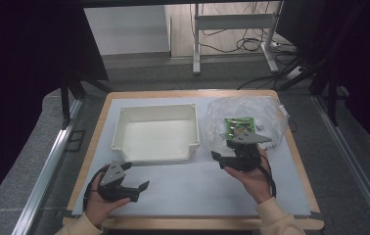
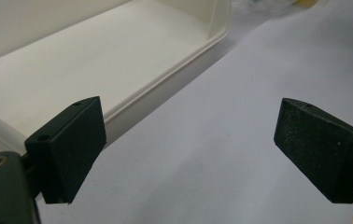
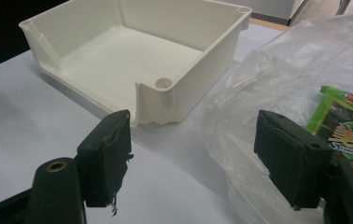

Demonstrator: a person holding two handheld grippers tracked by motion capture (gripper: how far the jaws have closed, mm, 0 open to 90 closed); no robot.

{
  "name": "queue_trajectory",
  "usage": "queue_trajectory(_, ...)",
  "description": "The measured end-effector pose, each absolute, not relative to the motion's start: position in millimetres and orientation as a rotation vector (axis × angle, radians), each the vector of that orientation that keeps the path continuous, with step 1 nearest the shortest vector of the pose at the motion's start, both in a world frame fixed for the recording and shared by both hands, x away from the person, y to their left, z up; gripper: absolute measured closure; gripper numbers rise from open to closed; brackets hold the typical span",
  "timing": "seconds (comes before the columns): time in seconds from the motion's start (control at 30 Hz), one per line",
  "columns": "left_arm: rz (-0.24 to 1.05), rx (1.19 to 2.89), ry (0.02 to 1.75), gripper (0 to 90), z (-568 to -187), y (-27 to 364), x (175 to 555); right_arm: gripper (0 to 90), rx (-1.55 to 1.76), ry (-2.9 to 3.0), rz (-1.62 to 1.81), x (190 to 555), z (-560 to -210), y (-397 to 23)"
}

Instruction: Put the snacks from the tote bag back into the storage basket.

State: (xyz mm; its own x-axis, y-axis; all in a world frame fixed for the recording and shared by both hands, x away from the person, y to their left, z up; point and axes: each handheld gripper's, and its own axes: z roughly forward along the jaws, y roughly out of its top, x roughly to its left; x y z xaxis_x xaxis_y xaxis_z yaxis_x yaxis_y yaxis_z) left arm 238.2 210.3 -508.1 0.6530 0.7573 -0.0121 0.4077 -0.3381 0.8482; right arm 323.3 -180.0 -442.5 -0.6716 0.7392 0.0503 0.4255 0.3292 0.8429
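From the high view, a white bin point(image 1: 156, 131) sits at the centre of a pale mat point(image 1: 193, 188) on the table, with a clear plastic bag point(image 1: 266, 110) just to its right. Inside the bag lies a green snack packet point(image 1: 239, 126), partly covered by the right gripper point(image 1: 227, 151), which is held at the bag's near edge. The left gripper point(image 1: 136, 178) rests over the mat near the table's near left corner, close in front of the bin's near wall.

The right gripper view adds what the overhead shot cannot resolve: the bin point(image 3: 137, 56) has round posts at its corners and a cut-down front wall, and the packet point(image 3: 349, 123) carries printed lettering through the crinkled bag point(image 3: 277, 79). Its jaws stand wide apart, holding nothing, one before the bin's corner and the other against the bag. The left gripper view shows the bin's rim point(image 2: 165, 79) running diagonally beyond its own jaws, which are also spread wide over bare mat point(image 2: 202, 154), released.

Each hand grips its tool from behind. The left hand point(image 1: 102, 205) angles its gripper toward the right; the right hand point(image 1: 254, 178) points its gripper to the far left.
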Motion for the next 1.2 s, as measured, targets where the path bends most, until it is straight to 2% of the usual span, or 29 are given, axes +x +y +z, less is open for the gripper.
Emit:
queue_trajectory(0.37,0.468,2.010,0.888,9.0,-513.1,203.0,239.8,27.6,1.065,2.255,1.281,334.3,-432.7,-187.1)
queue_trajectory(0.9,0.494,1.976,0.903,9.0,-510.2,214.4,239.7,27.5,1.159,2.245,1.202,364.0,-419.9,-204.5)
queue_trajectory(1.2,0.510,2.016,0.880,9.1,-512.2,211.1,238.0,27.5,1.198,2.239,1.173,380.0,-414.5,-212.5)
